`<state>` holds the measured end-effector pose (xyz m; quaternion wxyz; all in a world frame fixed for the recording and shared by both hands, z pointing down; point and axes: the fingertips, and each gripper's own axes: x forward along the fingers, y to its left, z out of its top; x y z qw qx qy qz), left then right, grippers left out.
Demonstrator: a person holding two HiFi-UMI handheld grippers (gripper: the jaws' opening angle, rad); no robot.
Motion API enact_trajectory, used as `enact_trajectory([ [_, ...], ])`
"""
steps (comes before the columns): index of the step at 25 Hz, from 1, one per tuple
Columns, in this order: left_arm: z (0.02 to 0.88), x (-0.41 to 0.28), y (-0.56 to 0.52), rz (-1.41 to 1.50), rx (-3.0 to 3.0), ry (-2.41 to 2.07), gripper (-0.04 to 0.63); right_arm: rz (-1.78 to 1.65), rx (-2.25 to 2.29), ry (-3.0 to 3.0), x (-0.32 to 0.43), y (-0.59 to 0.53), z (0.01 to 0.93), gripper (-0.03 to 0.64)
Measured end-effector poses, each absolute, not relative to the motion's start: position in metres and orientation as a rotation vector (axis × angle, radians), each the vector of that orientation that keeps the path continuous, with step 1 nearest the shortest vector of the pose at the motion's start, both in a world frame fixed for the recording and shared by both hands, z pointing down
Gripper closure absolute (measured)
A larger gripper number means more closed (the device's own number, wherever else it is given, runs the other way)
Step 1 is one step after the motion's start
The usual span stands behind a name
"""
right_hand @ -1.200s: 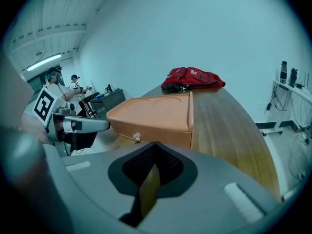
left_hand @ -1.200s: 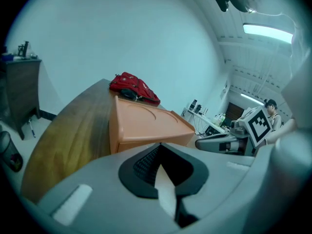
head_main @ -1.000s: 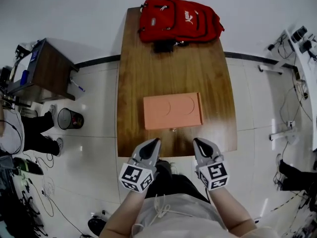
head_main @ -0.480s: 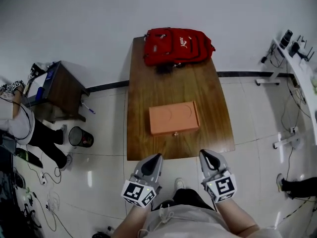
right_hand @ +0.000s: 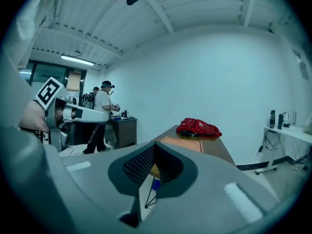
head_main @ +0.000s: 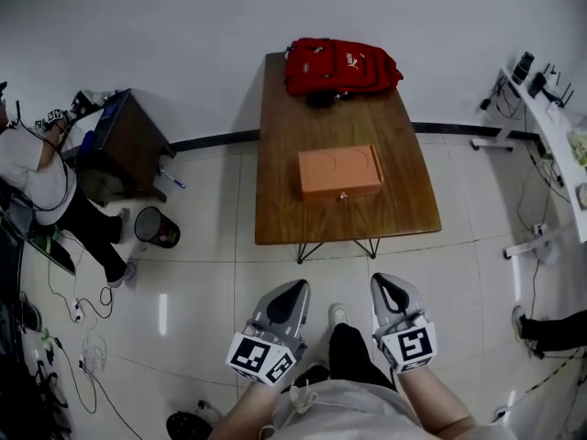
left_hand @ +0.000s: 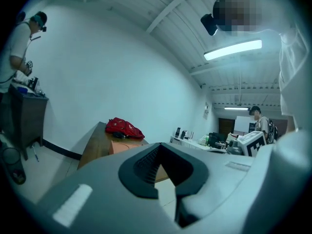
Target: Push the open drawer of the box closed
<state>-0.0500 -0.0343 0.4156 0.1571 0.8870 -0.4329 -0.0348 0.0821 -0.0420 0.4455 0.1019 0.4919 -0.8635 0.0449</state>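
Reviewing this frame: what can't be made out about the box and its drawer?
1. Whether the drawer of the orange box sits fully flush: too small and far off in the head view.
2. The box's front face: hidden behind the left gripper in the left gripper view, and behind the right gripper in the right gripper view.

Evidently a lab or test room: bare white walls, glossy tiled floor strewn with cables, tube light under exposed ceiling beams, gear-laden side desk, another person wearing headgear.
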Motion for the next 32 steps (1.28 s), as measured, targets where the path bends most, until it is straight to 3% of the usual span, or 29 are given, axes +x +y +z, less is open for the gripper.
enact_trajectory([
  [13, 0.413, -0.060, 0.104, -0.094, 2.598, -1.131, 0.589, 0.014, 1.536, -2.525, 0.052, 0.109, 0.420, 0.608],
  [24, 0.379, -0.064, 0.119, -0.134, 2.670, -1.253, 0.589, 0.193, 1.508, -2.586, 0.054, 0.127, 0.417, 0.609],
  [32, 0.367, -0.031, 0.129, -0.087, 2.718, -1.266, 0.589, 0.042, 1.412, -2.669, 0.072, 0.121, 0.381, 0.609],
])
